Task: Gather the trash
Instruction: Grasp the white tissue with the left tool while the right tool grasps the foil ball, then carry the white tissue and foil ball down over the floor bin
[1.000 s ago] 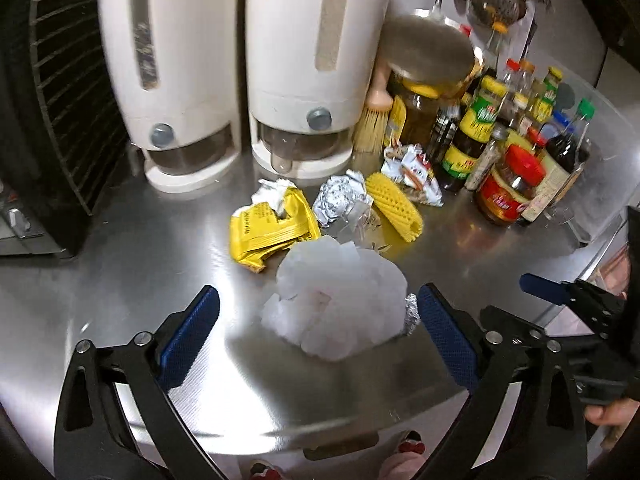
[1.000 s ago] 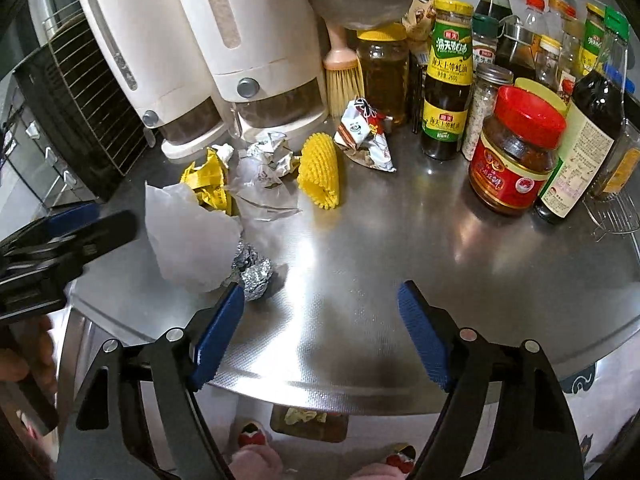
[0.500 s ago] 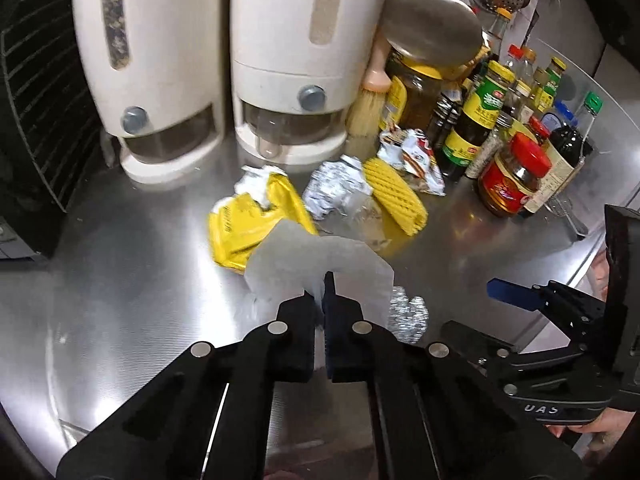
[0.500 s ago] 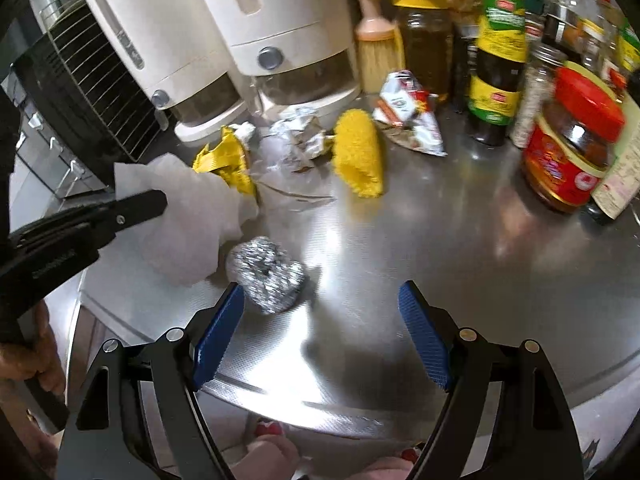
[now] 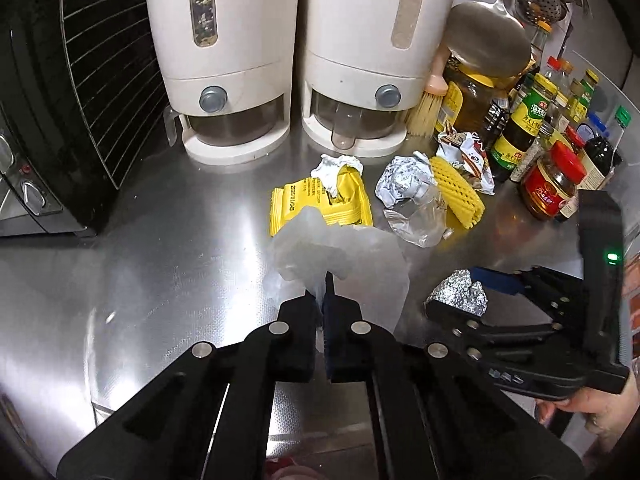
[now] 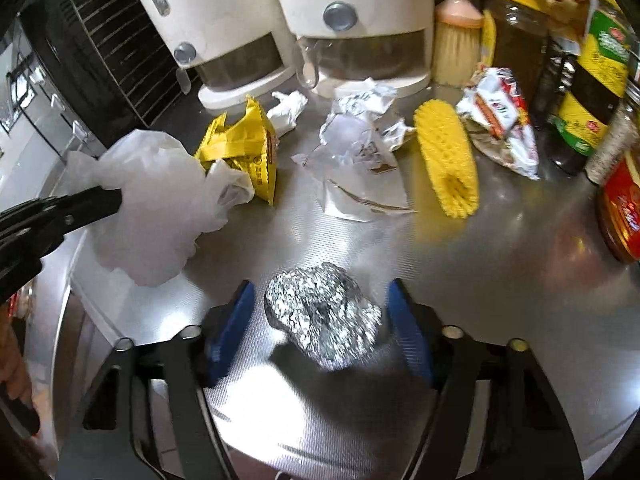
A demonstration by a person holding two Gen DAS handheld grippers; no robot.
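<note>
Bag [image 5: 360, 256] pinched in left tongs [image 5: 324, 292]; right tongs [image 6: 320, 312] closing around foil ball [image 6: 320, 316], near bench [image 6: 500, 280] edge.

Two close downward wrist views, shared countertop [image 5: 160, 240]

A brushed steel counter [image 5: 132, 264] is carrying everything. Two white dispensers [image 5: 296, 60] are standing at the back beside a black oven [image 5: 48, 128]. In front of them a yellow wrapper [image 5: 320, 204], a crumpled white paper [image 6: 360, 120], a yellow foam net [image 6: 448, 160] and a red-and-white snack wrapper [image 6: 500, 116] are lying on the steel. A foil ball [image 6: 320, 320] is sitting near the front edge. Jars and bottles [image 5: 548, 160] are crowding the right side.
</note>
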